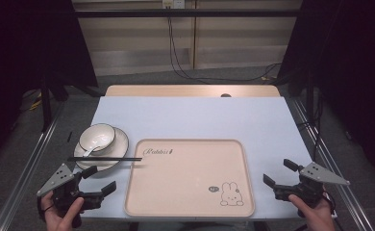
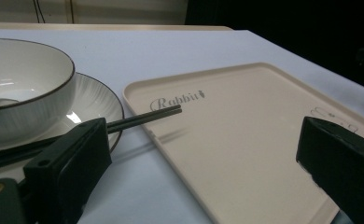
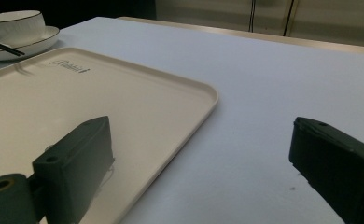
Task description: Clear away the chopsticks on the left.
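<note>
A beige tray (image 1: 185, 183) with a rabbit print lies at the table's front centre. To its left, a white bowl (image 1: 97, 138) holding a spoon (image 1: 90, 150) sits on a white plate (image 1: 120, 144). Black chopsticks (image 1: 106, 159) rest across the plate, their tips over the tray's corner. My left gripper (image 1: 99, 179) is open, held low in front of the plate, beside the tray's left edge. In its view the chopsticks (image 2: 147, 116) pass behind the left jaw. My right gripper (image 1: 279, 172) is open beside the tray's right edge (image 3: 208, 100), with nothing between its jaws.
A pale blue mat (image 1: 200, 115) covers the table, bare behind the tray. A wooden strip (image 1: 190, 90) runs along the far edge. Metal rails (image 1: 27, 168) flank both sides. Cables (image 1: 176, 57) hang on the wall beyond.
</note>
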### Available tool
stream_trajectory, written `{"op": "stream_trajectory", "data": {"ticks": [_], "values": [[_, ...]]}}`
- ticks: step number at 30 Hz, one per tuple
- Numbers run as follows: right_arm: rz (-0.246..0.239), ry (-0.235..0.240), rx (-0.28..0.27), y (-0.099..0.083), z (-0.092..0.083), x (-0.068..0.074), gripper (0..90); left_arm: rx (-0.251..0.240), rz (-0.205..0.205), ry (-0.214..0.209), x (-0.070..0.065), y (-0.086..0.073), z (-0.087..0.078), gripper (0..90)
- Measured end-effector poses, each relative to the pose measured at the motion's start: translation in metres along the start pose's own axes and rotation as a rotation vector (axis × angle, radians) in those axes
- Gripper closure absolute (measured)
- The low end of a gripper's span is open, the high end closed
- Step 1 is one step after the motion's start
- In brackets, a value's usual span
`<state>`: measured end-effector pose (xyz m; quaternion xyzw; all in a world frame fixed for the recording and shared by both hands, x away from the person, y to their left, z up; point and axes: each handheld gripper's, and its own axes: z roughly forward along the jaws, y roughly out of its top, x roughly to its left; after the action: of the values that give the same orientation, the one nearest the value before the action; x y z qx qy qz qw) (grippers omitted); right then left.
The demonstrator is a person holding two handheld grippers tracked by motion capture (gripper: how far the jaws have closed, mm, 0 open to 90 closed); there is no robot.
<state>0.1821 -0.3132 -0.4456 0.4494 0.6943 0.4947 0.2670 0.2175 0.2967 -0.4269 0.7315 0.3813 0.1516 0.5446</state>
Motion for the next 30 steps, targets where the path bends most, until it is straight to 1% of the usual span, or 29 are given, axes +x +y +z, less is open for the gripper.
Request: {"op": "stream_trajectory", "data": {"ticks": [3,5,8,9,10,12,13,14,15,16,17,18,19,21,22,23,24,25,26,27,28,29,30], "values": [[0.001,0.002,0.002,0.000,0.000,0.000,6.3,0.011,0.041,0.010,0.004,0.004,-0.005,4.0],[-0.002,0.003,0.001,0.000,0.000,0.001,6.3,0.028,0.058,0.012,0.008,0.006,-0.008,3.9],[-0.004,0.006,0.001,0.000,0.000,0.001,6.5,0.043,0.058,0.023,0.015,0.008,-0.013,3.9],[-0.004,0.006,0.001,0.000,0.000,0.001,6.5,0.043,0.058,0.023,0.015,0.008,-0.013,3.9],[-0.005,0.004,0.002,0.000,0.001,0.001,6.6,0.064,0.056,0.014,0.021,0.008,-0.015,4.5],[-0.006,0.003,0.002,0.001,0.001,0.001,6.7,0.069,0.054,0.015,0.023,0.008,-0.016,5.2],[-0.009,0.009,0.004,0.001,0.002,0.001,6.7,0.089,0.039,-0.015,0.031,0.007,-0.017,6.4],[-0.009,0.009,0.004,0.001,0.002,0.001,6.7,0.089,0.039,-0.015,0.031,0.007,-0.017,6.2],[-0.011,0.009,0.004,0.001,0.002,0.002,6.9,0.088,0.036,-0.022,0.038,0.007,-0.018,5.8],[-0.011,0.009,0.004,0.001,0.002,0.002,6.9,0.088,0.036,-0.022,0.038,0.007,-0.018,5.9],[-0.016,0.007,0.004,0.001,0.003,0.002,6.9,0.091,0.043,-0.016,0.041,0.007,-0.019,5.9],[-0.015,0.009,0.007,0.001,0.003,0.002,6.9,0.106,0.038,-0.035,0.048,0.008,-0.019,6.0],[-0.016,0.009,0.007,0.001,0.003,0.002,6.9,0.106,0.038,-0.029,0.051,0.009,-0.019,6.2],[-0.019,0.010,0.006,0.001,0.003,0.003,7.0,0.098,0.036,-0.039,0.057,0.010,-0.020,6.4],[-0.019,0.010,0.007,0.001,0.003,0.003,6.9,0.098,0.036,-0.039,0.057,0.010,-0.020,6.3],[-0.020,0.009,0.007,0.001,0.003,0.003,7.0,0.096,0.023,-0.041,0.064,0.011,-0.019,5.5],[-0.022,0.010,0.009,0.001,0.003,0.003,7.0,0.094,0.006,-0.037,0.067,0.012,-0.018,5.1],[-0.027,0.007,0.011,0.001,0.003,0.003,7.0,0.100,0.018,-0.034,0.070,0.012,-0.018,5.1],[-0.027,0.007,0.011,0.001,0.003,0.003,7.0,0.100,0.018,-0.034,0.070,0.012,-0.018,5.0],[-0.035,0.009,0.013,0.001,0.003,0.004,7.0,0.128,0.057,-0.002,0.074,0.012,-0.015,4.2],[-0.038,0.008,0.012,0.002,0.003,0.004,7.0,0.145,0.050,0.001,0.077,0.012,-0.014,4.1],[-0.038,0.008,0.012,0.002,0.003,0.004,7.0,0.145,0.050,0.001,0.077,0.012,-0.014,3.9],[-0.035,0.010,0.011,0.002,0.003,0.005,7.0,0.159,0.042,-0.012,0.080,0.013,-0.013,3.9]]}}
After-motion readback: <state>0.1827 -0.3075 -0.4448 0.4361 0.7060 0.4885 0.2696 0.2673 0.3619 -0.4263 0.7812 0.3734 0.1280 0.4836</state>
